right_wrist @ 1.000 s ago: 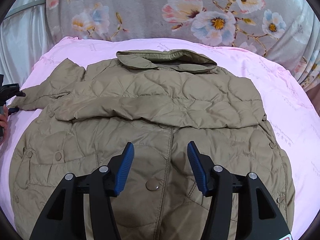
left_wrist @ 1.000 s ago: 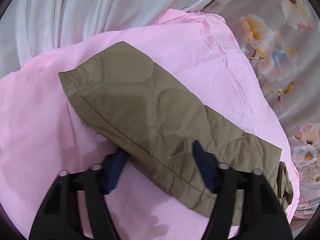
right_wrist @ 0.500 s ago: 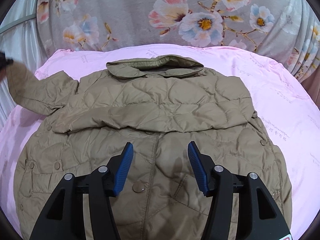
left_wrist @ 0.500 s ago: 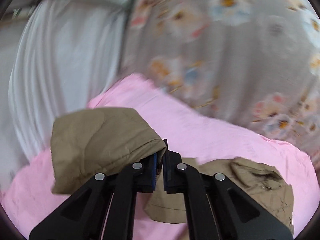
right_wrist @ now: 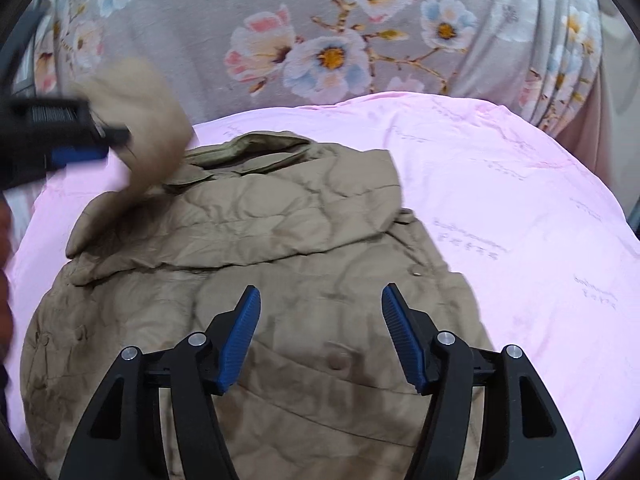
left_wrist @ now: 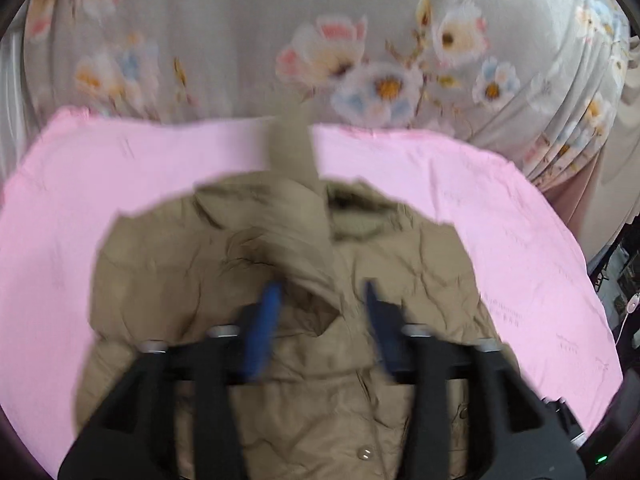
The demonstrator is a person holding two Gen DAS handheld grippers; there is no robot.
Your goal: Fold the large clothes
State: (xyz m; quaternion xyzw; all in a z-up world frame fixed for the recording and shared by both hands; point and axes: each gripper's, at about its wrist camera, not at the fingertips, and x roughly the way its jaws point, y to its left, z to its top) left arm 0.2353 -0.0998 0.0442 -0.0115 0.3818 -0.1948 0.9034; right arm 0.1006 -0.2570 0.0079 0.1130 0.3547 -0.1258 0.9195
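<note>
Floral curtain behind, pink sheet on the bed, tan coat lying flat on it. Left tool just swung the sleeve inward and its jaws have sprung apart, so the sleeve's dropping free. Right tool hovers apart, empty. Second sleeve fold's basically done.
</note>
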